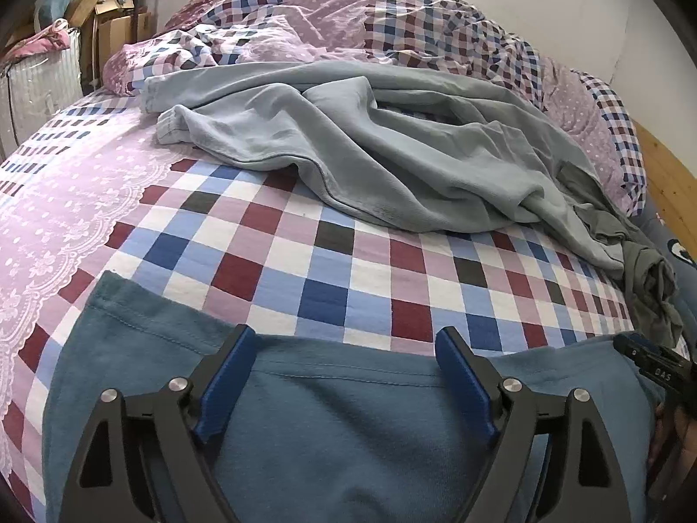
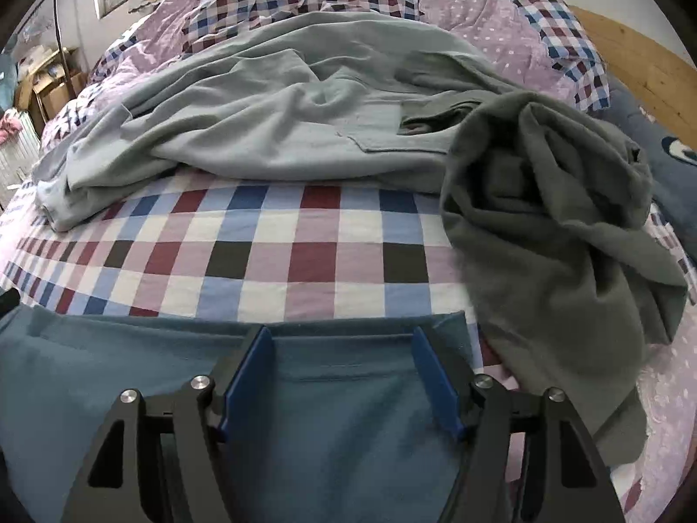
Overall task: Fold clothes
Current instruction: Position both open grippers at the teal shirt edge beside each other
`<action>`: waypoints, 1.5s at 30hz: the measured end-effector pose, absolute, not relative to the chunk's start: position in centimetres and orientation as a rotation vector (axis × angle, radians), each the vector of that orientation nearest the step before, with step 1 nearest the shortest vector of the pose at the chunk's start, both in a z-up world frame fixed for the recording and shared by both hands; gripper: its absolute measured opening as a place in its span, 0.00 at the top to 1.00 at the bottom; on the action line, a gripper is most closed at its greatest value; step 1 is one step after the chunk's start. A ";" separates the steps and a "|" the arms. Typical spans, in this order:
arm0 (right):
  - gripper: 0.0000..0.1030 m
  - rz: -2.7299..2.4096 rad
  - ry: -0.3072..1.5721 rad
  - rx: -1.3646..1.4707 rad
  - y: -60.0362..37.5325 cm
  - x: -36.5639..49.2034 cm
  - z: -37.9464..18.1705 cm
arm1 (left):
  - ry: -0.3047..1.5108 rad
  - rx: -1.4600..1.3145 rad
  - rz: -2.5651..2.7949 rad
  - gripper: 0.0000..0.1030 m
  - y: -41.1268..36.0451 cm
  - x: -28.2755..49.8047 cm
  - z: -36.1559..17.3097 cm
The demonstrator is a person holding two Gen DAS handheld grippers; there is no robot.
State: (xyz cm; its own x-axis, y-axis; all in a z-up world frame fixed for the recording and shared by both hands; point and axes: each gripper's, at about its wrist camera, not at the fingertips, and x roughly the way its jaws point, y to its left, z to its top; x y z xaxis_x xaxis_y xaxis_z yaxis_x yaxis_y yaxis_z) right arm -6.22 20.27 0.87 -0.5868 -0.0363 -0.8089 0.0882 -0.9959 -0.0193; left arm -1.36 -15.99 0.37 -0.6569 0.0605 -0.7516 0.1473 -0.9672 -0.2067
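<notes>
A teal garment (image 1: 348,427) lies flat on the checked bed sheet (image 1: 305,261) at the near edge, its hem facing the far side. My left gripper (image 1: 346,333) hovers over it, open, with only flat cloth below its blue pads. In the right wrist view the same teal garment (image 2: 130,383) lies under my right gripper (image 2: 342,331), which is also open and grips nothing. The right gripper's body (image 1: 653,361) shows at the left view's right edge. Farther back, a crumpled pale grey-blue garment (image 1: 370,148) (image 2: 261,130) lies across the bed. A dark grey garment (image 2: 544,218) is bunched at the right.
A checked and lilac quilt (image 1: 392,17) is heaped along the bed's far side. A dark blue pillow (image 2: 671,152) and a wooden board (image 2: 644,56) are at the right. Cardboard boxes (image 1: 117,22) and a white radiator (image 1: 39,83) stand beyond the bed's left end.
</notes>
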 end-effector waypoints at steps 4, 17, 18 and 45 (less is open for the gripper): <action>0.22 -2.745 0.073 1.405 20.5 -6.1 0.8 | 0.371 1.284 -2.793 0.12 -15.8 -1.4 0.3; 0.19 -2.722 0.031 1.420 20.8 -6.4 0.6 | 0.301 1.310 -2.796 0.04 -14.8 -1.8 -0.1; 0.18 -2.721 0.028 1.420 20.8 -6.4 0.6 | 0.295 1.311 -2.794 0.04 -14.7 -1.8 -0.1; 0.13 -2.726 0.057 1.439 20.3 -6.5 0.3 | 0.029 1.366 -2.658 0.01 -12.4 -2.9 -0.5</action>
State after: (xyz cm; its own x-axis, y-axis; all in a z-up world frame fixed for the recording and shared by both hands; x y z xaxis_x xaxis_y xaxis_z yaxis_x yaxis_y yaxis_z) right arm -6.52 20.28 0.33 -0.5630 -0.0340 -0.8258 0.0687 -0.9976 -0.0058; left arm -2.94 -12.41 -0.46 -0.5726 -0.1267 -0.8100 0.1446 -0.9881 0.0523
